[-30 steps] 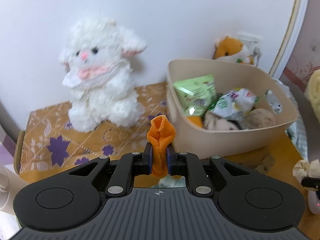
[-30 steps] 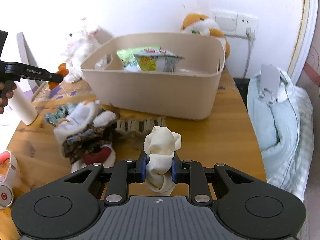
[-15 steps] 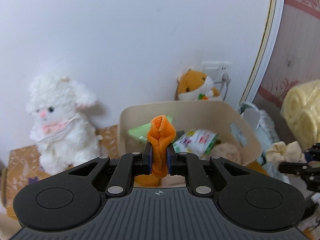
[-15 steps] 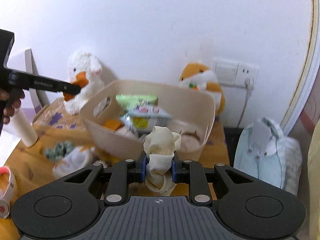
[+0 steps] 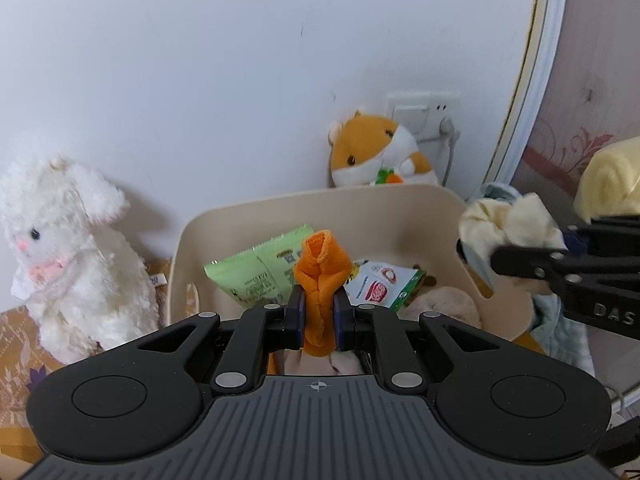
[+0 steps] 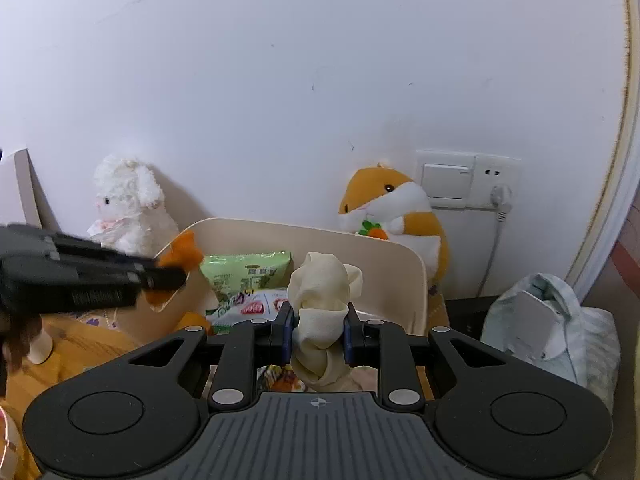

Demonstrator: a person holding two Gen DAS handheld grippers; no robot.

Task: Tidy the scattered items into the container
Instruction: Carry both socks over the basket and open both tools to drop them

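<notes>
My left gripper is shut on an orange cloth piece and hangs over the near side of the beige bin. My right gripper is shut on a cream scrunchie, also held over the beige bin. In the left wrist view the right gripper comes in from the right with the cream scrunchie at the bin's right rim. In the right wrist view the left gripper reaches in from the left with the orange cloth piece. The bin holds a green packet and a white snack packet.
A white plush lamb sits left of the bin on a patterned orange cloth. An orange hamster plush leans on the wall behind the bin, by a wall socket. A pale blue bundle lies to the right.
Both grippers have risen and moved in over the bin, each keeping hold of its item. The two grippers have come closer together, and the table items have dropped out of view.
</notes>
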